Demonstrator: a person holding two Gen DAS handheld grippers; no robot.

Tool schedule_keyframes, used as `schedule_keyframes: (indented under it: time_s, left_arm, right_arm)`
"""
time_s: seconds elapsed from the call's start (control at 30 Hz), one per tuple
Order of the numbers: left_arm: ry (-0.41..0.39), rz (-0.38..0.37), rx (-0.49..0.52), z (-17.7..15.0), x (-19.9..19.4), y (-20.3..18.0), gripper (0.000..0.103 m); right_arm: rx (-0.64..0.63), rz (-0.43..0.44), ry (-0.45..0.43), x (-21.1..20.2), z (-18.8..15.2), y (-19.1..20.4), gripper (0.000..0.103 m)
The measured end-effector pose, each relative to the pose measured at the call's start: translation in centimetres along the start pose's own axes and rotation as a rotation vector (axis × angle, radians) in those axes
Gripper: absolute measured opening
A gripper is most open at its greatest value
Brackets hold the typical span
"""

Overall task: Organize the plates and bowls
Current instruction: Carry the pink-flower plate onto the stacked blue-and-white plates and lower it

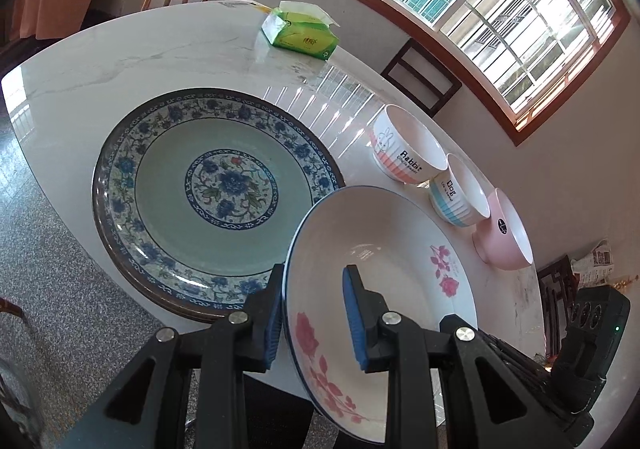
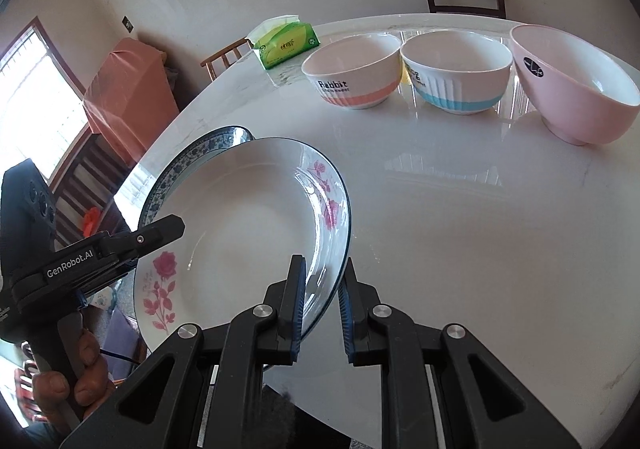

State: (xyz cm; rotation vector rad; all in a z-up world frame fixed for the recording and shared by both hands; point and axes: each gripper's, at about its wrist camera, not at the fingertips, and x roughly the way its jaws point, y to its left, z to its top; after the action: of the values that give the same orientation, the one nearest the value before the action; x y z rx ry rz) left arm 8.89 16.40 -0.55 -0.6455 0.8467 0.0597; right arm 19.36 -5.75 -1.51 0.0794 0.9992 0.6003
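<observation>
Item: white rose plate (image 1: pixel 384 249) with pink flower prints and a thin blue rim line, held off the white marble surface (image 1: pixel 120 61) and tilted, its hollow face turned up and toward the cameras. Left gripper (image 1: pixel 314 313): jaws straddle the plate's near-left rim, one blue pad outside the rim and touching it, the other pad inside over the well with a gap showing, so a firm clamp cannot be confirmed. Right gripper (image 2: pixel 322 309): jaws straddle the plate's right rim (image 2: pixel 240 233), the left pad against the inner face, the right pad just outside the rim; whether it presses cannot be told. The plate is round, with no long axis; its raised edge lies on the far side, its low edge toward the grippers. Beneath and beyond it: large blue floral plate (image 1: pixel 212 193), flat on the surface near the left edge, partly overlapped in view by the rose plate. Far right, in a row, upright and close together: Rabbit bowl (image 2: pixel 354 69) with peach band, Dog bowl (image 2: pixel 458 75) with blue band, and pink bowl (image 2: pixel 576 85). At the far side: green tissue pack (image 1: pixel 300 33). A hand (image 2: pixel 72 373) grips the left gripper's handle in the right wrist view.
</observation>
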Motion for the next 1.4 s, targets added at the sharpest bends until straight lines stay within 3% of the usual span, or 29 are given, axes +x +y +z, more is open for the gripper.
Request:
schedule_keyframes:
  time_s: [0.63, 1.4]
  left_arm:
    - [-0.088, 0.079, -0.117, 4.8, -1.6, 7.2, 0.029]
    - [-0.083, 0.099, -0.143, 6.4, 0.3, 10.1, 0.029]
  right_arm:
    - [-0.170, 0.035, 0.039, 6.1, 4.2, 7.5, 0.016]
    - [-0.241, 0.020, 0.025, 8.6, 4.3, 9.7, 0.016]
